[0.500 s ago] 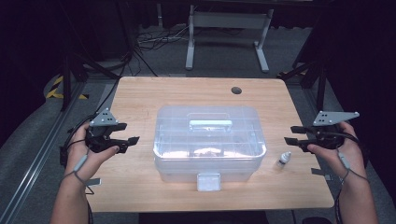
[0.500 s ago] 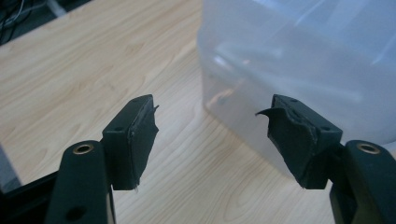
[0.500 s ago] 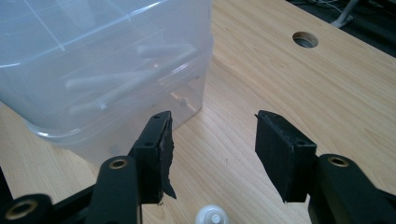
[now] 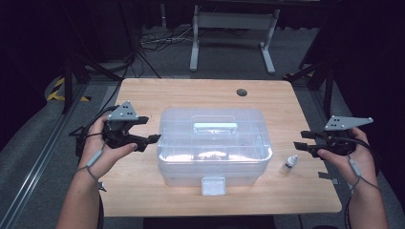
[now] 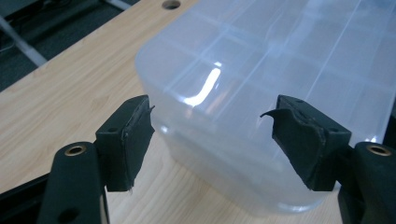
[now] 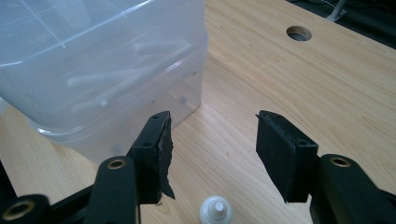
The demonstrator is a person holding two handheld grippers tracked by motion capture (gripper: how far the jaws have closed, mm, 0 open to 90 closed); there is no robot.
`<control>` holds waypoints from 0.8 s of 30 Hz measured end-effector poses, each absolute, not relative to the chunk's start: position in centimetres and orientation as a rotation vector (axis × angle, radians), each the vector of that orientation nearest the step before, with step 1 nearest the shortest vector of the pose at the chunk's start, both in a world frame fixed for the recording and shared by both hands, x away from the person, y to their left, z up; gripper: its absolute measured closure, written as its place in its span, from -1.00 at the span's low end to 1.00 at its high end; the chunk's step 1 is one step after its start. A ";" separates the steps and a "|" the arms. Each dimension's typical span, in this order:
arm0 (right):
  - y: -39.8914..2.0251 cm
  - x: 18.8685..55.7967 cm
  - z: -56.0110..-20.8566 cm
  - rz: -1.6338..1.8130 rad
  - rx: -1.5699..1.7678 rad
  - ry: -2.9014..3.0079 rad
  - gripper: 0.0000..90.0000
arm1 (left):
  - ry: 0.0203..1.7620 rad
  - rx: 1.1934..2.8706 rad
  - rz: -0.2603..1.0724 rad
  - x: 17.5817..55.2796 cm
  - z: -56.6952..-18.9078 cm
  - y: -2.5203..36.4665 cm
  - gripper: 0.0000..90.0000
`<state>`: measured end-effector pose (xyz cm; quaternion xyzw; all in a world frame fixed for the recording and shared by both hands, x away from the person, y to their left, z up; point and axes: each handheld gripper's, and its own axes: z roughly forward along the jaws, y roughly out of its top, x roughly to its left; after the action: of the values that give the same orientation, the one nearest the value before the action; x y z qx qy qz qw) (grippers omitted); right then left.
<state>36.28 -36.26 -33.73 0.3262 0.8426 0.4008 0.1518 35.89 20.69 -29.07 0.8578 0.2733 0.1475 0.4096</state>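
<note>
A clear plastic storage box (image 4: 215,152) with a closed lid and a white handle (image 4: 215,127) sits mid-table; pale stick-like items show dimly inside it (image 6: 93,70). My left gripper (image 4: 150,130) is open just off the box's left end; in the left gripper view its jaws (image 5: 210,114) stand wide, framing a rounded corner of the box (image 5: 280,70) without touching it. My right gripper (image 4: 300,140) hangs open to the right of the box, apart from it. A small white dropper bottle (image 4: 290,163) stands upright on the table, just below the right gripper (image 6: 212,121), its cap (image 6: 215,211) between the jaws' bases.
The wooden table (image 4: 143,95) has a round cable hole (image 4: 242,92) at the back right. The box's front latch (image 4: 213,185) faces the near edge. A metal stand and cables lie on the floor beyond the table.
My left gripper has moved right and slightly forward, closing in on the box's left end. The right gripper has barely shifted.
</note>
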 end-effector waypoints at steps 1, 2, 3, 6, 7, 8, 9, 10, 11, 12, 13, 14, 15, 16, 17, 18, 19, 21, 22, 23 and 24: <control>-36.3 36.2 -33.8 1.151 0.939 2.418 0.03 | 0.681 2.155 0.368 36.0 -28.9 20.4 -0.35; -36.3 36.2 -33.8 1.152 0.944 2.418 0.03 | 0.670 2.155 0.369 36.2 -28.7 19.9 -0.35; -36.4 36.2 -33.9 1.151 0.949 2.416 0.02 | 0.661 2.159 0.372 36.3 -28.7 19.5 -0.35; -36.5 36.2 -34.0 1.150 0.956 2.416 0.01 | 0.632 2.179 0.365 36.7 -28.5 18.1 -0.35; -36.4 36.2 -34.1 1.153 0.956 2.417 0.01 | 0.619 2.185 0.358 36.8 -28.4 17.7 -0.35; -36.4 36.2 -34.1 1.153 0.956 2.417 0.01 | 0.619 2.185 0.358 36.8 -28.4 17.7 -0.35; -36.5 36.1 -34.2 1.152 0.959 2.423 0.01 | 0.593 2.195 0.347 37.1 -28.2 17.1 -0.35; -36.5 36.0 -34.2 1.156 0.960 2.420 0.01 | 0.585 2.193 0.340 37.3 -28.1 16.7 -0.35; -36.5 36.0 -34.2 1.156 0.960 2.420 0.01 | 0.585 2.193 0.340 37.3 -28.1 16.7 -0.34; -36.6 36.0 -34.2 1.153 0.963 2.420 0.01 | 0.575 2.196 0.339 37.5 -27.9 16.3 -0.34; -36.6 36.0 -34.3 1.155 0.965 2.419 0.01 | 0.570 2.196 0.340 37.6 -27.8 16.0 -0.34; -36.7 35.9 -34.3 1.154 0.967 2.417 0.01 | 0.564 2.199 0.336 37.7 -27.7 15.7 -0.34; -36.7 35.8 -34.3 1.152 0.970 2.418 0.00 | 0.547 2.205 0.334 37.9 -27.4 15.1 -0.34; -36.7 35.8 -34.3 1.153 0.971 2.417 0.00 | 0.539 2.208 0.327 38.0 -27.3 14.8 -0.34; -36.8 35.7 -34.3 1.152 0.972 2.415 0.00 | 0.534 2.208 0.324 38.1 -27.3 14.4 -0.34; -36.7 35.7 -34.3 1.153 0.972 2.415 0.00 | 0.534 2.208 0.324 38.1 -27.3 14.4 -0.34; -36.7 35.7 -34.3 1.153 0.972 2.415 0.00 | 0.530 2.210 0.324 38.3 -27.2 14.1 -0.34; -36.7 35.6 -34.3 1.151 0.971 2.415 0.00 | 0.531 2.203 0.317 38.6 -27.2 13.1 -0.35; -36.7 35.6 -34.3 1.151 0.971 2.414 0.00 | 0.527 2.196 0.311 38.7 -27.2 12.8 -0.35; -36.8 35.5 -34.3 1.152 0.970 2.413 0.00 | 0.524 2.192 0.304 38.7 -27.3 12.5 -0.35; -36.8 35.5 -34.3 1.153 0.970 2.413 0.00 | 0.522 2.191 0.298 38.8 -27.3 12.2 -0.36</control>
<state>35.52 -36.77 -34.26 0.3372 0.8389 0.4009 0.1478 38.79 12.20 -27.35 0.8745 0.2086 0.1188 0.4214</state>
